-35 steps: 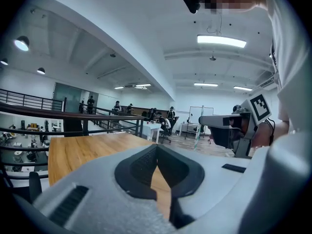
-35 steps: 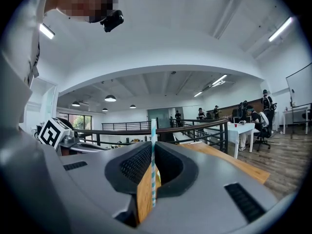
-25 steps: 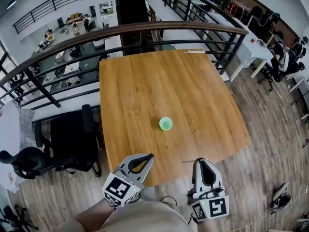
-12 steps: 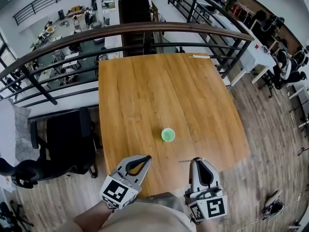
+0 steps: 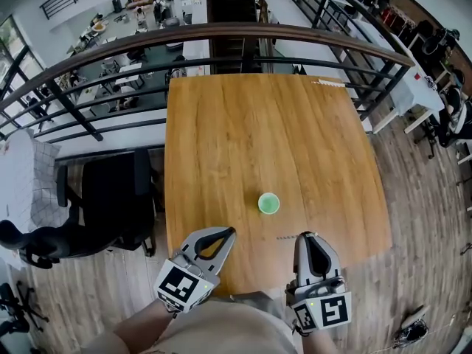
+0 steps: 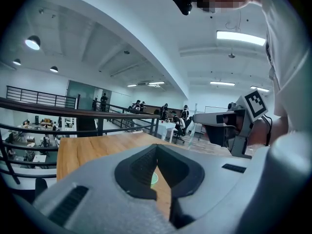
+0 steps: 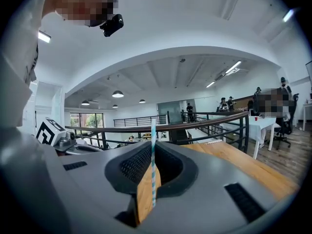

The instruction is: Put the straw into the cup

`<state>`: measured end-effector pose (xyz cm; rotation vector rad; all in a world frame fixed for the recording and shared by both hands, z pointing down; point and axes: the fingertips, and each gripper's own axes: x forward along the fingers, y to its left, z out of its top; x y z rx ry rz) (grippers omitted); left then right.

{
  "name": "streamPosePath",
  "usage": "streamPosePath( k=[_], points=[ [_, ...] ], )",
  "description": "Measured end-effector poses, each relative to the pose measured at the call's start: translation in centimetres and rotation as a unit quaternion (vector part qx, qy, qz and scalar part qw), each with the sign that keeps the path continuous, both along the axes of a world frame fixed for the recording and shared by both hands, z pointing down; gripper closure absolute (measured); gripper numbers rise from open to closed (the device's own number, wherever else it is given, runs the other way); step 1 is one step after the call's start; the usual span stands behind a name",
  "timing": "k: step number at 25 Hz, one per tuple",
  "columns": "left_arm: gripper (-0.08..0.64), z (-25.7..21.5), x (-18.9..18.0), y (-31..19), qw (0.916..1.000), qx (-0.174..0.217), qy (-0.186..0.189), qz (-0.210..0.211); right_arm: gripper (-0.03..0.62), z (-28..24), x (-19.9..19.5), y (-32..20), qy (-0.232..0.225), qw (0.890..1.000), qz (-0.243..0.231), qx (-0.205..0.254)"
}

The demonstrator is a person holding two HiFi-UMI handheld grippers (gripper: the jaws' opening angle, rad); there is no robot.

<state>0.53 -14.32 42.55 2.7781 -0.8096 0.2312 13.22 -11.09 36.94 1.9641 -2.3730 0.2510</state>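
Holding the jaws of the left gripper (image 5: 227, 232) pressed together in the head view, tips over the near edge of the wooden table (image 5: 221, 139), with nothing between them. Pinching a thin striped straw (image 5: 286, 237) at the tips of the right gripper (image 5: 305, 236), with the straw sticking out sideways from those jaws toward the left pair. Facing the green cup (image 5: 268, 203), which is standing upright on the table ahead of both pairs of jaws, a little nearer the right pair and apart from the straw.

Meeting at the tips in the left gripper view (image 6: 156, 147), gripping nothing. Framing the cup (image 6: 154, 179) through the hollow just behind the closed tips, out on the table (image 6: 92, 147) beyond the jaws. Showing the right gripper (image 6: 200, 118) off to the right of these jaws.

Clamping the blue-and-white straw (image 7: 153, 179) in the right gripper view (image 7: 152, 145), with the straw standing upright across the jaws, rising above their tips and running down through the hollow behind them. Showing the table (image 7: 243, 165) stretching ahead and to the right of the jaws, and the left gripper's marker cube (image 7: 48, 130) to their left
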Motion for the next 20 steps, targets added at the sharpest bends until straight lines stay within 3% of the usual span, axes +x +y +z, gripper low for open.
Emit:
streamPosePath(
  k=[9,14,20],
  points=[
    [0.546,-0.1,1.4,-1.3,0.9996,0.025,0.001,-0.011,0.558,-0.2,1.4,-2.3,0.002,1.000,-0.020,0.008],
    [0.548,-0.4,2.4,-2.5,0.9997,0.005,-0.003,-0.024,0.558,0.0,1.9,-4.5,0.010,0.999,-0.034,0.015],
    [0.547,0.6,3.6,-4.5,0.9993,0.033,-0.011,-0.014,0.558,1.0,2.3,-7.5,0.011,0.999,-0.046,0.013]
  ],
)
